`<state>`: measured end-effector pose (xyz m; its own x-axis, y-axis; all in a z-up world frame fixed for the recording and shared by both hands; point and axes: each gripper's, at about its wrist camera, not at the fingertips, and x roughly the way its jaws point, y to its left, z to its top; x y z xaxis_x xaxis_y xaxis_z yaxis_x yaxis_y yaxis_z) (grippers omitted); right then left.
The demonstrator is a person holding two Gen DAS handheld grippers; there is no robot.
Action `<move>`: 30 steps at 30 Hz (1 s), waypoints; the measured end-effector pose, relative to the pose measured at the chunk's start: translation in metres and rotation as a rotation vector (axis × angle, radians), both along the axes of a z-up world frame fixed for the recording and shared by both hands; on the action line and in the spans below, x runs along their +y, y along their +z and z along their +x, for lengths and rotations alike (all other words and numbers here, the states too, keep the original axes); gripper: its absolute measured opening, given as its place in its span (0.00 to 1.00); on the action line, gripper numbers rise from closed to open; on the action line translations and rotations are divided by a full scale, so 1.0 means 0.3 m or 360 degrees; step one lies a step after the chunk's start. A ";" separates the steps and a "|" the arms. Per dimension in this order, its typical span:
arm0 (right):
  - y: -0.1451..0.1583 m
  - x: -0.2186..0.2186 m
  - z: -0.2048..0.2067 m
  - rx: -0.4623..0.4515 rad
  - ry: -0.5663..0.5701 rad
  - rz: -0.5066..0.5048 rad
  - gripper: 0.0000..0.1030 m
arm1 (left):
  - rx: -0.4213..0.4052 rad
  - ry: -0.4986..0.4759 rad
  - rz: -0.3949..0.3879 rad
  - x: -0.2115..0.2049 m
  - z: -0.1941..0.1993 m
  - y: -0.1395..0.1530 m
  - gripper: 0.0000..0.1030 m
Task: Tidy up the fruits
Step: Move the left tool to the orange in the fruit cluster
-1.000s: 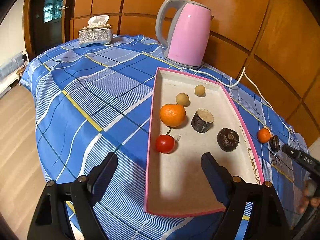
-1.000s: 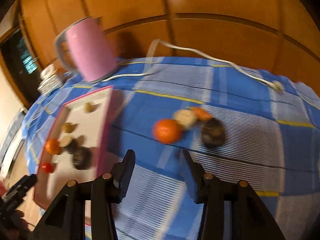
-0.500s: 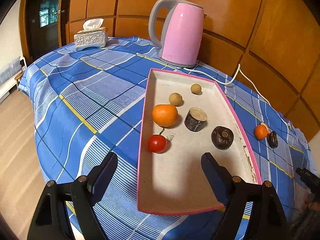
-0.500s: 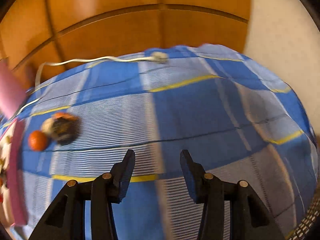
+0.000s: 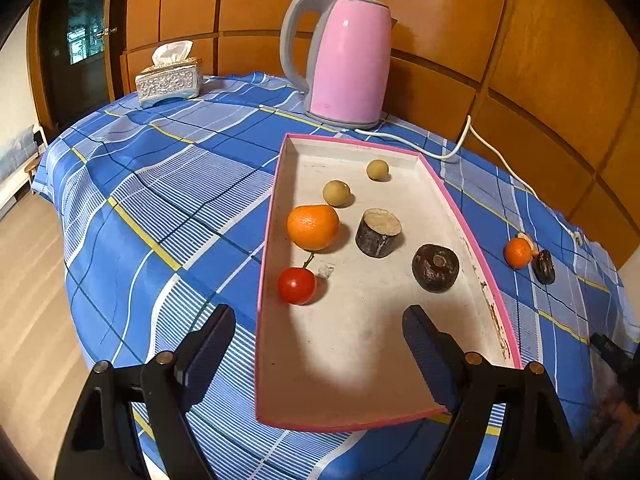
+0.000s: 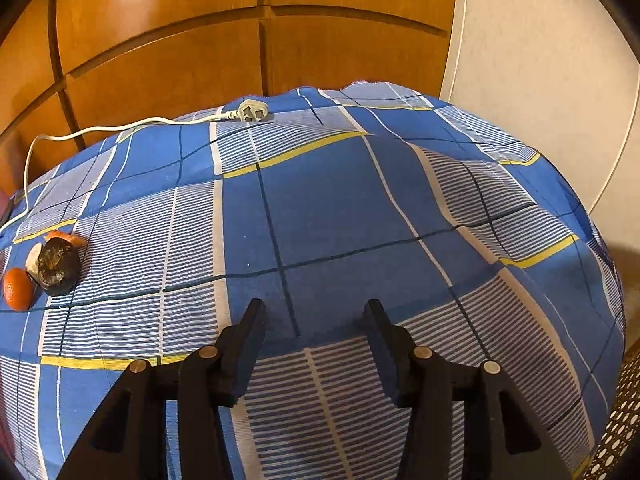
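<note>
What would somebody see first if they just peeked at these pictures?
Probably the big pink kettle at the back of the blue checked tablecloth. Next, the pink-rimmed tray in front of it, holding an orange and a red cherry tomato. A small orange sits outside, right of the tray.

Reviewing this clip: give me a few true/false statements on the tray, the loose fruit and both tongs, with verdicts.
1. The red tomato lies inside the pink tray. True.
2. The left tongs grip the orange. False: they are open and empty.
3. A small orange and a dark fruit sit outside the tray on the cloth. True.
4. The right tongs hold the dark fruit. False: open, over bare cloth.
5. The kettle stands in the tray. False: behind it.
</note>
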<state>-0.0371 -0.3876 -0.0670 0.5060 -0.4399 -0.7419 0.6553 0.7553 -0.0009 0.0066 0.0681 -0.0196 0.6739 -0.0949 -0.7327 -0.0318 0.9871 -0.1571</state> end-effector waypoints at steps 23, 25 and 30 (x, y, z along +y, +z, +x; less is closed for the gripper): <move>-0.010 0.008 0.002 -0.0021 0.0011 -0.0005 0.64 | -0.0021 -0.0614 -0.0080 -0.337 0.111 0.162 0.85; -0.010 0.009 0.003 -0.0023 0.0015 -0.0003 0.65 | -0.0015 -0.0717 -0.0054 -0.417 0.138 0.168 0.83; -0.012 0.011 0.003 -0.0029 0.0023 0.0001 0.67 | 0.0085 -0.0854 -0.0029 -0.564 0.231 0.133 0.83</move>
